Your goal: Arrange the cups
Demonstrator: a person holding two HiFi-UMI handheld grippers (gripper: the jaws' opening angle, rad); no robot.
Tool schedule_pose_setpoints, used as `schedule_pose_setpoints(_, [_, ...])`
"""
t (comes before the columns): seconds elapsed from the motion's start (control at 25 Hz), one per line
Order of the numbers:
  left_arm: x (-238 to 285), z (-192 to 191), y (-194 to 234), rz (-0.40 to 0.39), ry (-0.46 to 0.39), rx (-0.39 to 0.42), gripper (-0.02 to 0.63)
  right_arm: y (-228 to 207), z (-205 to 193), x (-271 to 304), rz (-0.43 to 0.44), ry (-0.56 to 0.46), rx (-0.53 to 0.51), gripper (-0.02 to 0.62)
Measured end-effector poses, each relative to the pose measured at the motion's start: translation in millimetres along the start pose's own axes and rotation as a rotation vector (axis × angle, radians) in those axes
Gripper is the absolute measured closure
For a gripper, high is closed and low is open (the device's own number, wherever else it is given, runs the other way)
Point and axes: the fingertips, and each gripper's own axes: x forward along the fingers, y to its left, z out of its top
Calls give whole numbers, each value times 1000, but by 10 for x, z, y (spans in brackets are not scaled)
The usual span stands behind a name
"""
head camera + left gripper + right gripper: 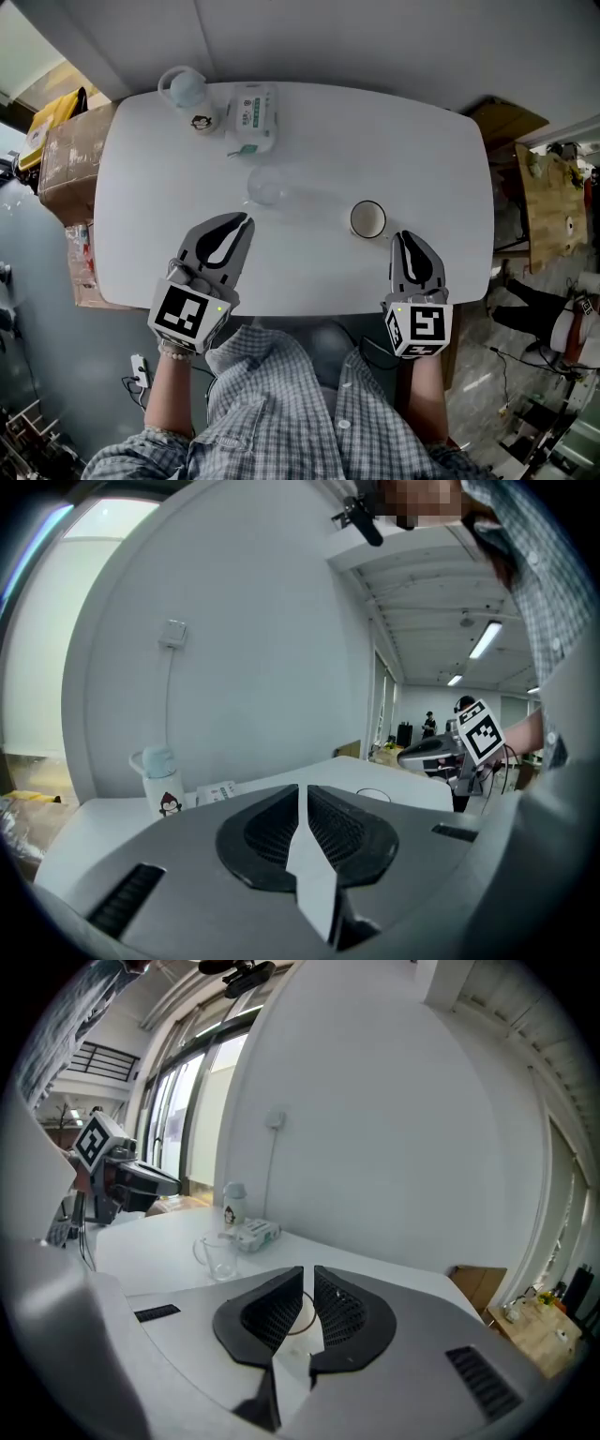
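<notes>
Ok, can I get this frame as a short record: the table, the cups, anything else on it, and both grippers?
surface: white table
cups: clear glass cup mid-table; opaque cup to its right; both upright, standing apart
other items: bottle and wipes pack side by side at the far left
left gripper: shut, empty, short of the clear glass cup
right gripper: shut, empty, tips close beside the opaque cup
task state: neither cup gripped yet
</notes>
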Motion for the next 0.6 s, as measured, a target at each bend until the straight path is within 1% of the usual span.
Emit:
schedule_pose_setpoints(0.16, [119,-255,54,8,109,75,590,-46,-196,85,40,66,-25,566])
schedule_pose_setpoints(0.24, [168,-381,59,-4,153,82,506,-69,-273,132,61,86,-38,564])
schedule_pose_setpoints(0.28, [192,-442,78,-5,171,84,494,-69,-305,158,77,94,-41,559])
schedule_pose_setpoints(0.4, [262,-641,180,14,221,90,477,-39,-413,224,134,115,-38,509])
schedule_pose_setpoints(0.6, [362,-878,364,51,273,69,471,6,-629,309,207,165,-84,483])
